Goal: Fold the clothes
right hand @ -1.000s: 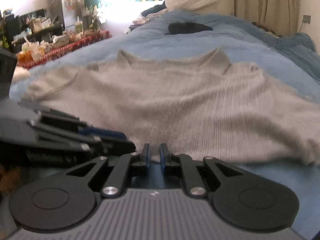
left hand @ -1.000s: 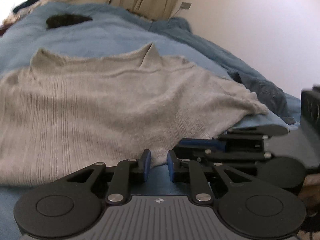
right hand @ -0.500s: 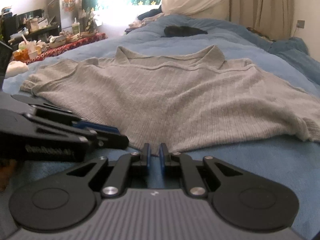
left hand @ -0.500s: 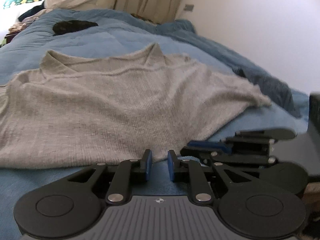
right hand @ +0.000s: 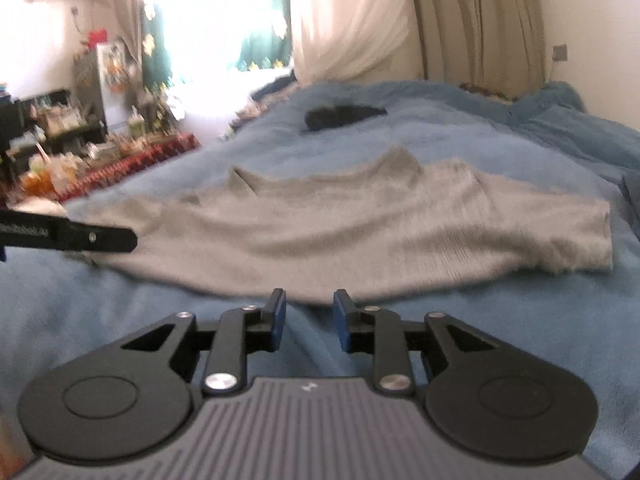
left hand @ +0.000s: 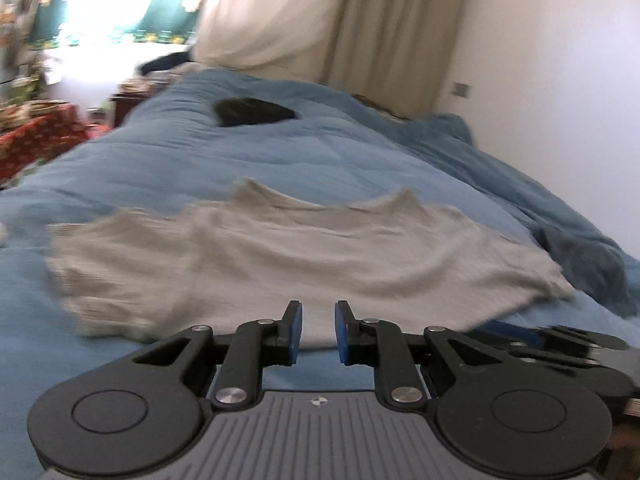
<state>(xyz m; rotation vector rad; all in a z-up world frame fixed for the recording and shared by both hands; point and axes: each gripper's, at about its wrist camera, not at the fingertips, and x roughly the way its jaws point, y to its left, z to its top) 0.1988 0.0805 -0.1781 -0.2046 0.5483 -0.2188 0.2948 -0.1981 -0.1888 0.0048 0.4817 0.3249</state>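
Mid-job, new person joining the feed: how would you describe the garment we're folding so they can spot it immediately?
Find the blue bedspread that fills the room's middle. Spread flat on its near half, just beyond both open grippers, lies the grey knit top, collar pointing away toward the curtains. It is the only pale grey piece; the one other item on the bed is a small dark object farther back.

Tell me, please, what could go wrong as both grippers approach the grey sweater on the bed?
The left gripper and right gripper sit close together near the grey sweater hem, so they might collide. With jaws open low over the soft blue duvet, either could pinch bedding along with the hem. The sweater's wrinkles could get folded in.
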